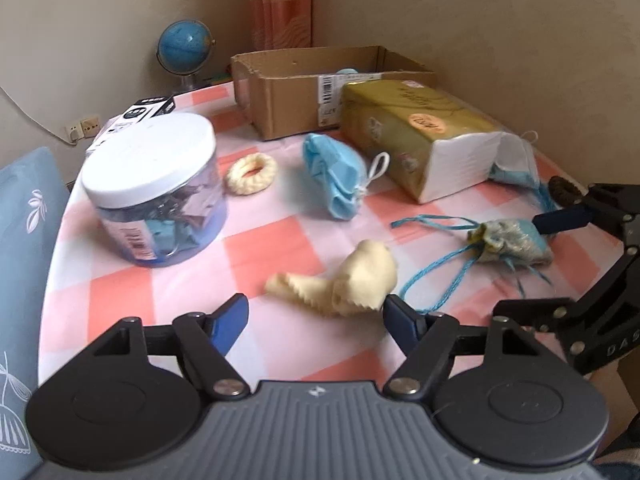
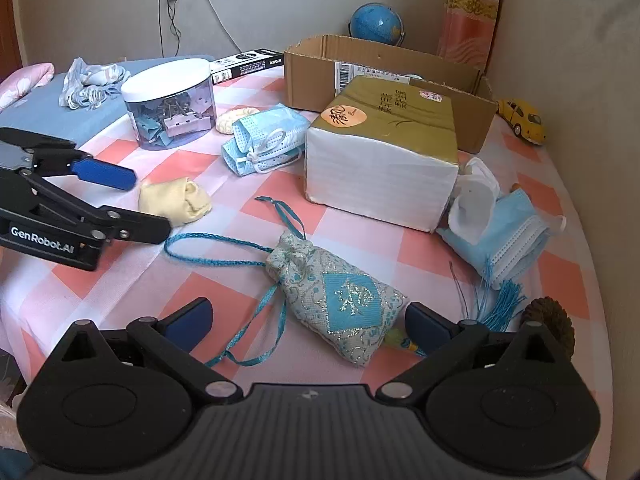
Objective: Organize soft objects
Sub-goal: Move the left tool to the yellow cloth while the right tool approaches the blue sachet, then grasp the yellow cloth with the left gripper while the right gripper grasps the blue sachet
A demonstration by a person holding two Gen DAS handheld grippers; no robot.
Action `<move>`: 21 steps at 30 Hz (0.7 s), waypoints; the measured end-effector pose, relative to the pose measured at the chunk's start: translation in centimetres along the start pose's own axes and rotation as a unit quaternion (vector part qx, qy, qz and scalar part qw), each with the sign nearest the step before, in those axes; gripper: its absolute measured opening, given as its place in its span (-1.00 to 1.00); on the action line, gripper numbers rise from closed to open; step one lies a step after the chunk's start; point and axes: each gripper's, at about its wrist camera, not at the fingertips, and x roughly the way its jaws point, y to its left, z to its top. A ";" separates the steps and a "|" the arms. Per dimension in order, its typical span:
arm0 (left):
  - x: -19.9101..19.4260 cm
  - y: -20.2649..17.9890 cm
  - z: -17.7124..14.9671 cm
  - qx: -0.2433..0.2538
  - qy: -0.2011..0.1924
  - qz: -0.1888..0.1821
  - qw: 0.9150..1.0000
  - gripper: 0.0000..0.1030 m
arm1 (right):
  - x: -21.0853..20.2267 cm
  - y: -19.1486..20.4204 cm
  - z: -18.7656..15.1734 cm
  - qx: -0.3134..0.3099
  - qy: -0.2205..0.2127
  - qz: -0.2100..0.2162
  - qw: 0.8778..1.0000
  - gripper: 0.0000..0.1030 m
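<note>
Left claw (image 1: 314, 312): jaws found partly open, nothing gripped; its right pad just beside the cream sock (image 1: 352, 280). Right claw (image 2: 306, 326): jaws wide, straddling the brocade pouch (image 2: 340, 296), unpressed. Pouch laid flat, neck pointed up-left, long axis diagonal. Bench (image 2: 360, 232) covered in pink-checked cloth; cardboard box (image 2: 384, 68) placed near the wall.

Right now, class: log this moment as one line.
left gripper: open, at yellow cloth | right gripper: open, around pouch | box: behind
</note>
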 end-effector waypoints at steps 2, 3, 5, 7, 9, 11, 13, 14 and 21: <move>0.0 0.0 0.1 0.005 -0.001 -0.001 1.000 0.42 | 0.0 0.0 -0.1 0.002 -0.004 -0.002 1.000 1.00; 0.1 -0.1 0.3 0.007 -0.001 -0.004 1.000 0.41 | 0.0 0.0 -0.1 0.002 -0.005 -0.002 1.000 1.00; 0.4 -0.4 0.7 0.005 0.000 -0.020 1.000 0.41 | -0.1 0.1 -0.2 0.004 -0.007 -0.003 1.000 1.00; 0.8 -0.9 1.0 0.001 0.003 -0.042 0.999 0.41 | -0.1 0.1 -0.2 0.004 -0.008 -0.003 1.000 1.00; 1.2 -1.4 1.2 0.002 0.003 -0.049 0.999 0.36 | -0.1 0.1 -0.2 0.004 -0.008 -0.003 1.000 1.00; 1.3 -1.7 1.4 0.003 -0.003 -0.045 0.999 0.14 | -0.1 0.1 -0.2 0.004 -0.008 -0.004 1.000 1.00; 1.5 -1.6 1.6 -0.005 -0.007 -0.048 0.999 0.00 | -0.1 0.1 -0.2 0.005 -0.008 -0.004 1.000 1.00; 1.5 -1.5 1.7 -0.008 -0.008 -0.049 0.999 -0.14 | -0.1 0.1 -0.2 0.005 -0.008 -0.004 1.000 1.00; 0.6 0.2 1.4 -0.035 -0.013 -0.021 0.999 -0.24 | 0.3 0.2 0.3 -0.005 -0.002 0.007 1.000 1.00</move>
